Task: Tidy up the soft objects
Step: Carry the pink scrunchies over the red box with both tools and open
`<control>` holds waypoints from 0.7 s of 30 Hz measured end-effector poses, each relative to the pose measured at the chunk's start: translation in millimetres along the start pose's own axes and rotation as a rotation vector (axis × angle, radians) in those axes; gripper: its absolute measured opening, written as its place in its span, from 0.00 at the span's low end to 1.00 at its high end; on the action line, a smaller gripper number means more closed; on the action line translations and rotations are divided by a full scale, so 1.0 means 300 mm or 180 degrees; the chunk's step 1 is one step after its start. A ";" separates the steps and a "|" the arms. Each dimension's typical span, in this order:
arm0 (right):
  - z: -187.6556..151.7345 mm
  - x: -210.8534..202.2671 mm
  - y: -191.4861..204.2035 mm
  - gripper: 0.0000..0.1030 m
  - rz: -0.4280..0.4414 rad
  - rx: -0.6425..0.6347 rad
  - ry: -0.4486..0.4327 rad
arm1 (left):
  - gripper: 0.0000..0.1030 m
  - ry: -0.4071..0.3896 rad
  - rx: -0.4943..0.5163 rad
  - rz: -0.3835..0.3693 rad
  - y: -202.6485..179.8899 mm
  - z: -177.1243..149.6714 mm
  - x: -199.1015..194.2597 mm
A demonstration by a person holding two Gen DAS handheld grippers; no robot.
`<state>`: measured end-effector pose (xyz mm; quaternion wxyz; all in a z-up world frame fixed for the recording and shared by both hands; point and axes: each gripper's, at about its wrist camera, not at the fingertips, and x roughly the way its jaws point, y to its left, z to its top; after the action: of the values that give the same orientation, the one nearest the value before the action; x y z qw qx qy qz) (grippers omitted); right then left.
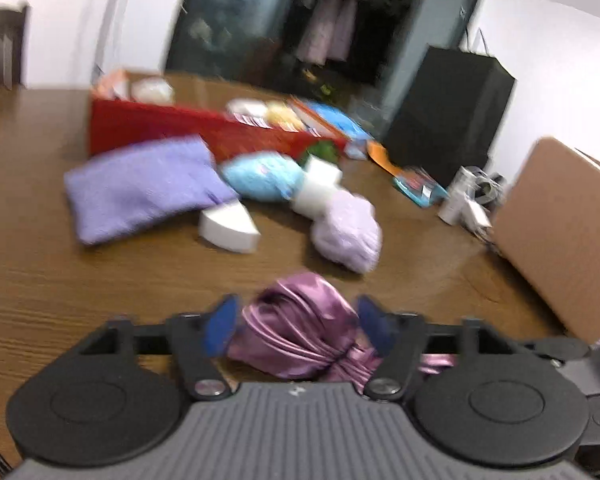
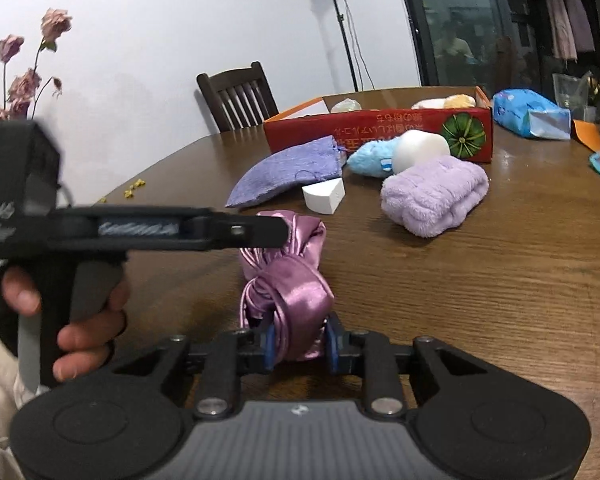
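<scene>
The pink satin bundle (image 2: 286,280) lies on the wooden counter (image 2: 480,288) at 6 o'clock of the red box (image 2: 380,132). The right claw (image 2: 300,346) pinches its near end between blue pads. The left claw (image 1: 296,326) straddles its far end, pads touching the fabric. A lilac plush roll (image 2: 434,196) sits at 2 o'clock of the bundle, a white foam wedge (image 2: 324,196) at 12, and a purple pouch (image 2: 288,170) at 11.
</scene>
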<state>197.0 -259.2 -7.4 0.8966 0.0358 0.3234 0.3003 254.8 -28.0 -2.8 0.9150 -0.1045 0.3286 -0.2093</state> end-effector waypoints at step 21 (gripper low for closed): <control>0.804 0.348 -0.235 0.11 0.0222 -0.0054 -0.0477 | 0.21 -0.0466 -0.0099 0.0205 0.268 0.722 0.138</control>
<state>442.3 -226.8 106.2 0.9076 0.0617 0.2514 0.3305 448.5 36.6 112.7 0.9411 -0.1231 0.2673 -0.1665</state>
